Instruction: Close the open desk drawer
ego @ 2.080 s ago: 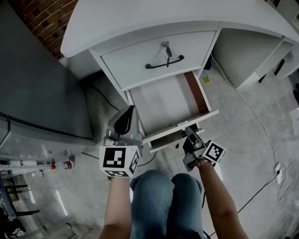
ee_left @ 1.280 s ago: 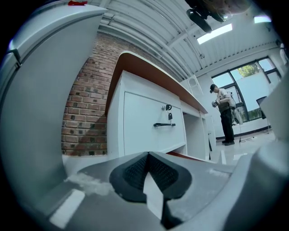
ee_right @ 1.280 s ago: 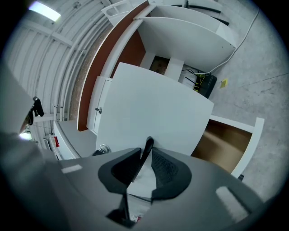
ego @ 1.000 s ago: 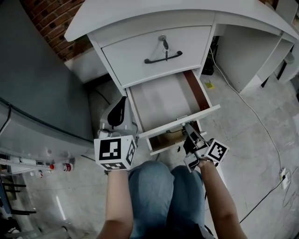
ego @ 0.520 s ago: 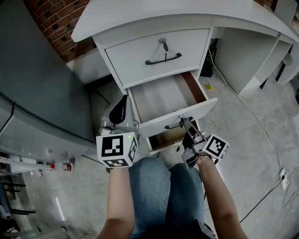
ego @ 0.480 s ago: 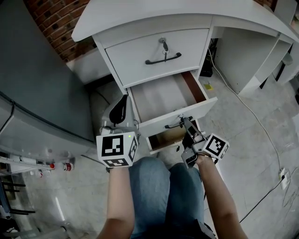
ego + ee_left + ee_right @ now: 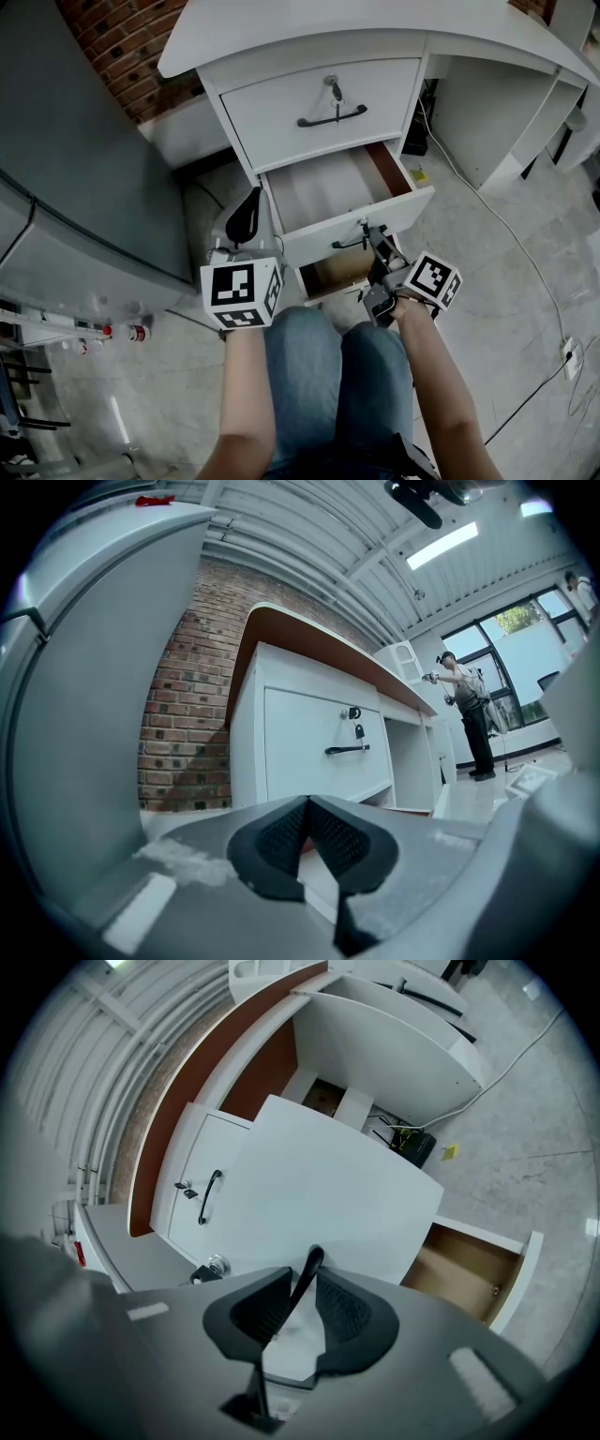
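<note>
1. The open drawer (image 7: 319, 192) is the middle one of three under the white surface (image 7: 328, 23). It is pulled partway out towards the person, and its pale inside is bare.
2. The right tongs (image 7: 372, 242) are at the front panel of that drawer, pointing roughly level into it. The drawer's black handle (image 7: 349, 243) is right at their tips.
3. In the right gripper view, the handle (image 7: 312, 1265) runs up between the two pads of the right tongs (image 7: 298, 1288). It lies close along one pad, and a gap shows on the other side. The jaws have just been closing but are narrowly apart and not clamped on the bar.
4. The drawer's white front (image 7: 328, 1194) fills the middle of the right gripper view, directly ahead of the jaws.
5. The left tongs (image 7: 251, 199) are held level to the left of the drawer, beside the cabinet's side and apart from it.
6. In the left gripper view, the pads of the left tongs (image 7: 307, 808) meet at their tips with nothing between them.
7. The top drawer (image 7: 319, 103) is pushed in, with a key in the lock above its handle.
8. The bottom drawer (image 7: 328, 274) stands slightly out, showing a brown inside below the right tongs.
9. The person's knees (image 7: 337, 375) are just in front of the drawers, on a grey floor (image 7: 487, 244).
</note>
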The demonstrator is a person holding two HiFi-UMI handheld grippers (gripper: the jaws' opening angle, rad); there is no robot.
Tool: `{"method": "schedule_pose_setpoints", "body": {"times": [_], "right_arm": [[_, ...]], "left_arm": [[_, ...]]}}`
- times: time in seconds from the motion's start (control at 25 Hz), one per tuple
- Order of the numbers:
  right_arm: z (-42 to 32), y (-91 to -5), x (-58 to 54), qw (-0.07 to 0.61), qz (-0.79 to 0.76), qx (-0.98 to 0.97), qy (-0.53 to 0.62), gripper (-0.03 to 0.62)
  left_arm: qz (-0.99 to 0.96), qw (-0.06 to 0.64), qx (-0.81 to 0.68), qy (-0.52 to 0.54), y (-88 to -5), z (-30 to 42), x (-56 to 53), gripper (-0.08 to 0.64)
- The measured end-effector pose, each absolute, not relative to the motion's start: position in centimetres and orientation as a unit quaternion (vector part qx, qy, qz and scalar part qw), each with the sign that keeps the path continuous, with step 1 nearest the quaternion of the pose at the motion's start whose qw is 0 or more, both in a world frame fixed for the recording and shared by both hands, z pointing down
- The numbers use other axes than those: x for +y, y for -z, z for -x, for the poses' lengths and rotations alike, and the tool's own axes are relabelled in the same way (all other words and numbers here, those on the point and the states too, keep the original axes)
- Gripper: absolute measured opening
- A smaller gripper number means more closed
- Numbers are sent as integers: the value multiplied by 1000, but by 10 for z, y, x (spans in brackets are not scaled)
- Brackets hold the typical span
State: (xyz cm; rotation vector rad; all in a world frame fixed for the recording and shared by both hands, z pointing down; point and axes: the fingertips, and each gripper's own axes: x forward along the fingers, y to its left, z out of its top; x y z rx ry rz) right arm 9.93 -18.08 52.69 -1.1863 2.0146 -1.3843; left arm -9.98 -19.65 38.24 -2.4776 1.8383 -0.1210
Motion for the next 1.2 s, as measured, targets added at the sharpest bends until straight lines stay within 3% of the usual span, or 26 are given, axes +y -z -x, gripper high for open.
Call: {"method": "schedule_pose_setpoints", "body": {"times": [1.2], "right_arm": [[-81,-528,-245,228,460,712,479,69]], "left_arm": [[792,13,610,35,-402,122,-211,-2]]}}
